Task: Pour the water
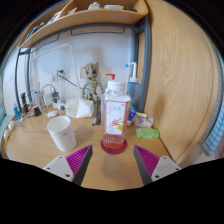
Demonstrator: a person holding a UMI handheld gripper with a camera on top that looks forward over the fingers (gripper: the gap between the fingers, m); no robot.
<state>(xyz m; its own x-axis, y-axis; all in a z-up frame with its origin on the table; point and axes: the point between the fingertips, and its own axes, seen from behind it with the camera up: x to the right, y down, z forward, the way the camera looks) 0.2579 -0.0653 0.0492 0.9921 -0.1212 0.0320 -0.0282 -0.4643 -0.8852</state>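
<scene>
The gripper (113,160) sits low and level over the wooden table (40,145), pointing straight ahead, its fingers spread wide apart with the magenta pads (75,159) facing inward and nothing pinched between them. Just ahead of the fingertips, centred on the gap, lies a red bottle cap (113,144) flat on the wood, and right behind it, touching or very nearly so, stands the clear plastic bottle (116,108), upright, long axis vertical, mouth pointing up (uncapped, it seems, with a white label carrying pink print on its front). Off to the left of the bottle, ahead of the left finger and apart from it, a white cup (61,132) stands upright with its opening facing up. To the right of the bottle, a small green object (148,131) lies near the wooden side panel (180,75). Further back, a small brown figurine (91,80) stands by the white wall, small bottles (30,105) cluster at the far left, and a wooden shelf (90,16) runs overhead.
</scene>
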